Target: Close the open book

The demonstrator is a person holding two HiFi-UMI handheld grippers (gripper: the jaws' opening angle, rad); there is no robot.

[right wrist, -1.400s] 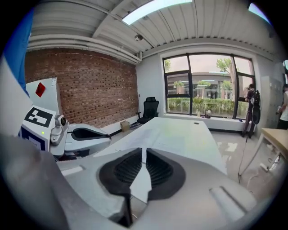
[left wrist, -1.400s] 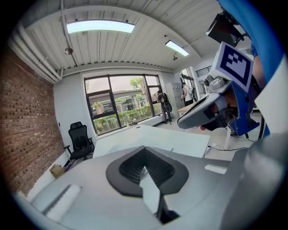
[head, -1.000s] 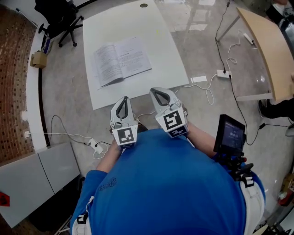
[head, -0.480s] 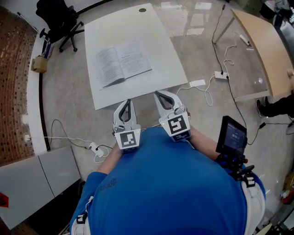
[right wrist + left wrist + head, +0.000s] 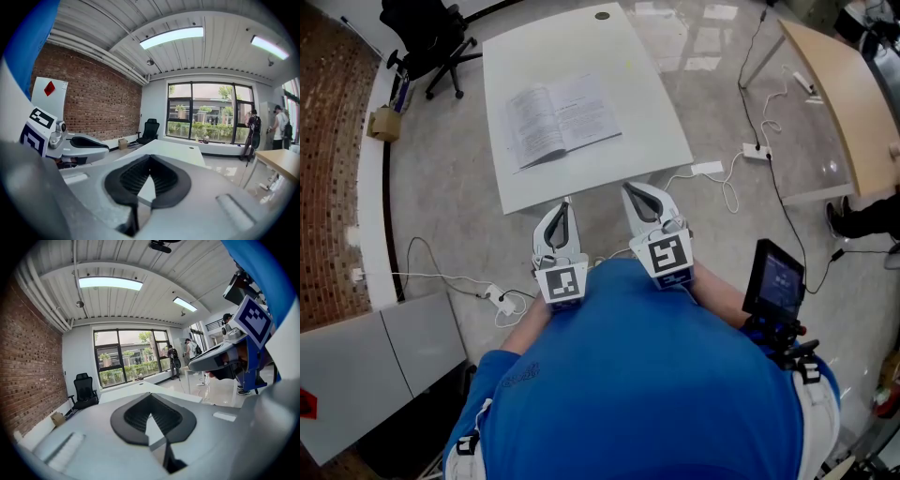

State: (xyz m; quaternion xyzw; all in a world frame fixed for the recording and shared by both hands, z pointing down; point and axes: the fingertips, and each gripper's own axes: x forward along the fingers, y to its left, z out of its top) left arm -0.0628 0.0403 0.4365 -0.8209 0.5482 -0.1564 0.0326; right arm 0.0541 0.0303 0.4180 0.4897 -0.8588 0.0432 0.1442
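1. Task object. The open book (image 5: 562, 117) lies flat, pages up, on the white table (image 5: 609, 159), left of the table's middle, with its spine running diagonally away from the person.
2. Left gripper (image 5: 566, 204). Its jaws are closed with nothing between the black pads. It is held short of the table's near edge, over the floor and well apart from the book.
3. Right gripper (image 5: 630, 190). Its jaws are likewise pressed together and empty. It sits beside the left gripper, just short of the same edge.
4. Step in hand, as judged: the approach, with no contact yet made. To do it well, both tools should come in low over the near edge. One should rest on one half of the book to pin it. The other should slip under the outer edge of the opposite cover and swing it over the spine, not push along the table, since a light book would probably slide.
5. Containers. A small cardboard box (image 5: 382, 123) stands on the floor by the brick-patterned strip, left of the table. It looks closed, though it is too small here to be sure, and its contents cannot be told.
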